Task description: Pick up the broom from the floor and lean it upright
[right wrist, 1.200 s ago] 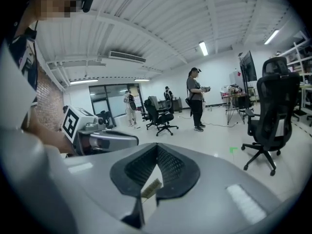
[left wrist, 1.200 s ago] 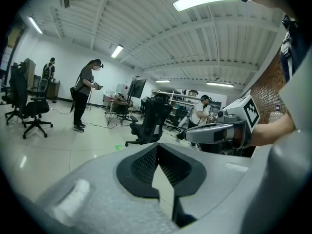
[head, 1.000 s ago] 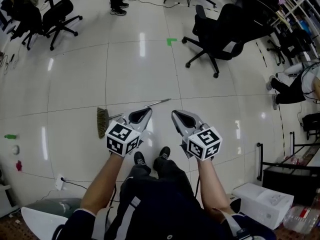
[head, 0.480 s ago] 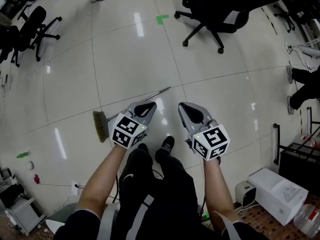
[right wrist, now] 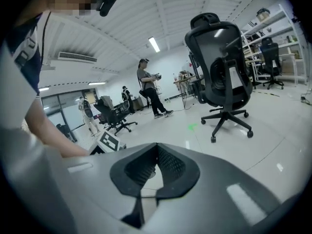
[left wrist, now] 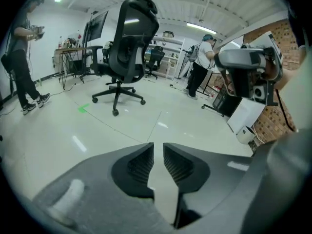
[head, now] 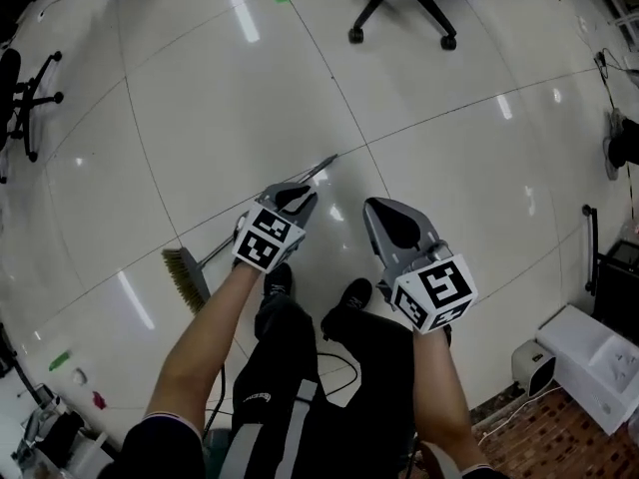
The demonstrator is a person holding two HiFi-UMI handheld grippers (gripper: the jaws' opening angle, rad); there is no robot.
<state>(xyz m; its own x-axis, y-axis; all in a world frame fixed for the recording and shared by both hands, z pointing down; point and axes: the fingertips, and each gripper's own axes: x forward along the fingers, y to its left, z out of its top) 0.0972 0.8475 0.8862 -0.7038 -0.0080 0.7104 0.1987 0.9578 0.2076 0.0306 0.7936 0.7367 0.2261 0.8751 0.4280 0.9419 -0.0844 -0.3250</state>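
The broom (head: 184, 278) is lying flat on the floor (head: 200, 118), so lifting and leaning appear outstanding, while the left gripper (head: 303, 198), jaws just opening on nothing, is hovering over its handle (head: 321, 164) and the right gripper (head: 384, 213) is hanging clenched, empty.

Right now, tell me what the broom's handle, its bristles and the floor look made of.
Broom handle: thin, grey, faint sheen; likely metal, possibly painted.
Bristles: tan, splayed fibres; straw or plastic, can't tell.
Floor: large pale glossy tiles, mirrored lights, thin joint lines.
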